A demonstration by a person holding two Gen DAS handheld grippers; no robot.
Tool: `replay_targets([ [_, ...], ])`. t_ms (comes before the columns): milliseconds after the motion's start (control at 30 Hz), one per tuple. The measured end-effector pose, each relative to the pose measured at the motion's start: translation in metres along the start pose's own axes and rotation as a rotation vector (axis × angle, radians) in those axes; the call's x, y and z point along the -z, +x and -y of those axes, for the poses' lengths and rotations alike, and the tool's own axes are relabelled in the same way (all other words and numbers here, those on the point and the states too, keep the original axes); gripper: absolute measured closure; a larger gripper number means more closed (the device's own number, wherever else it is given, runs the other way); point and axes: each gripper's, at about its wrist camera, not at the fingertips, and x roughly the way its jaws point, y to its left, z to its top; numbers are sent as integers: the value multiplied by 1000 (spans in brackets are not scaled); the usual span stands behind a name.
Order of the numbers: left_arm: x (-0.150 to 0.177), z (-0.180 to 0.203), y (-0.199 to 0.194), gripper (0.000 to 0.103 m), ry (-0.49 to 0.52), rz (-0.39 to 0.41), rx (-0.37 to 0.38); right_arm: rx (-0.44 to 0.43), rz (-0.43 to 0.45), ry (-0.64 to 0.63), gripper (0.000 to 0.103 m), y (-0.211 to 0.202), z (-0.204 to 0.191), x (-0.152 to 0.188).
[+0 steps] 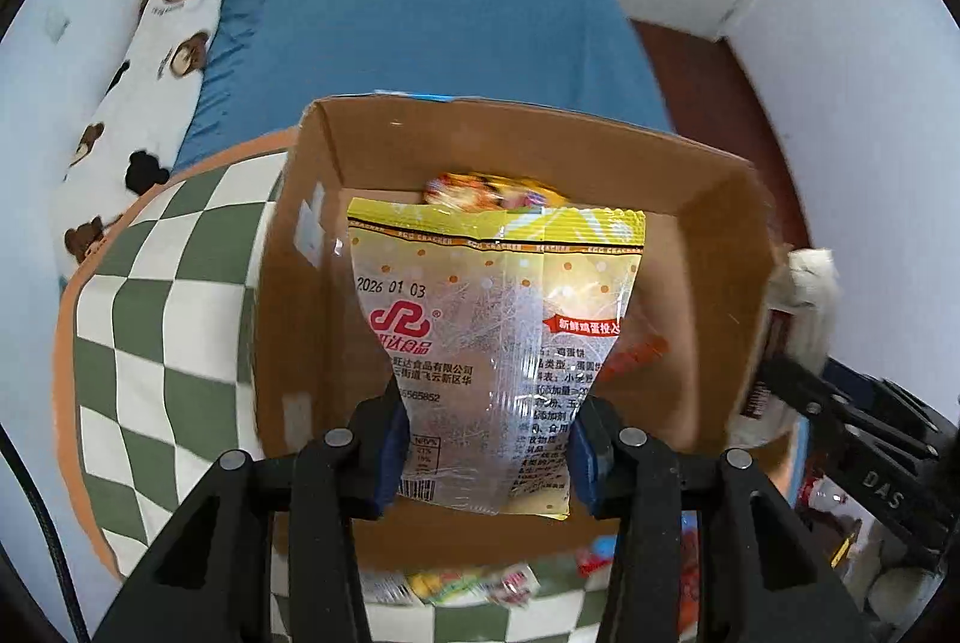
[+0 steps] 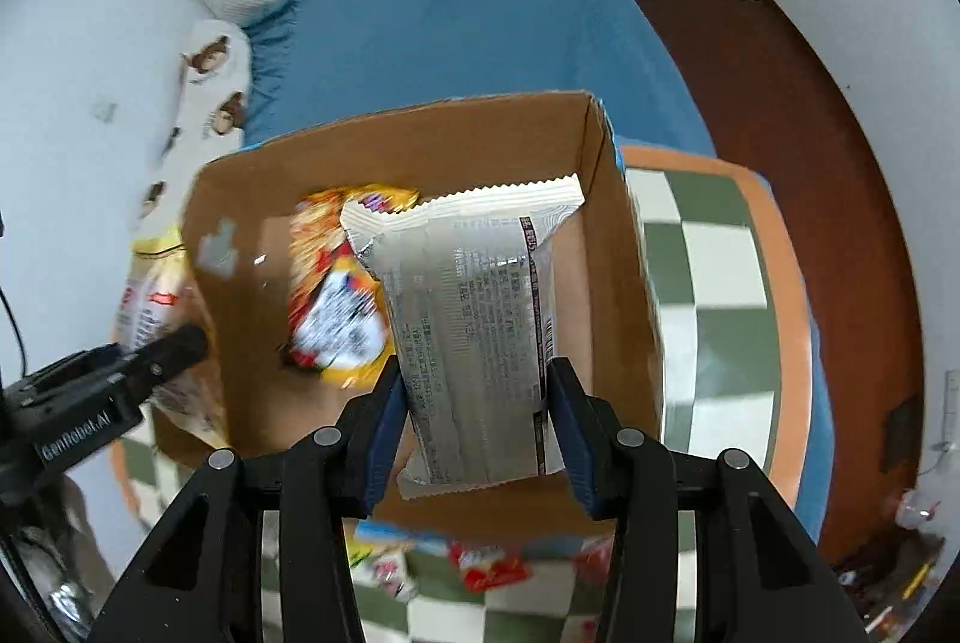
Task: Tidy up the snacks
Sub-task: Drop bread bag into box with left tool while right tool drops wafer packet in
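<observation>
Blurred and partly hidden on the left: loose snack packets (image 1: 462, 586) on the checked cloth (image 1: 162, 283), cut off below the near wall of the cardboard box (image 1: 708, 277) and behind the tong arms. Hard to read too: the orange packet (image 1: 489, 190) at the box's far wall, mostly covered in the left view, smeared in the right.

Left tongs (image 1: 487, 454) closed on the lower part of a yellow cracker bag (image 1: 498, 307); blue pads pressed against both side edges, bag pinched narrow there, upper end spread wide and hanging over the open box. Pointing steeply down into the box.

Right tongs (image 2: 474, 433) clamped the same way on a silver-grey packet (image 2: 474, 307), pads on both long edges, toothed end slanting toward the box's right wall, bottom seal poking out near the camera. Also aimed steeply down.

Each pair of tongs visible at the edge of the other's view, just outside the box wall. No hand or sleeve to be seen.
</observation>
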Motion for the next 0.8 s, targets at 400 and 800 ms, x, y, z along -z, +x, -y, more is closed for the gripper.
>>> replay_targets([
  [400, -67, -35, 93, 61, -25, -150, -106, 118, -119, -17, 54, 94, 2, -60],
  [800, -79, -34, 101, 16, -32, -150, -92, 119, -176, -21, 14, 130, 6, -65],
])
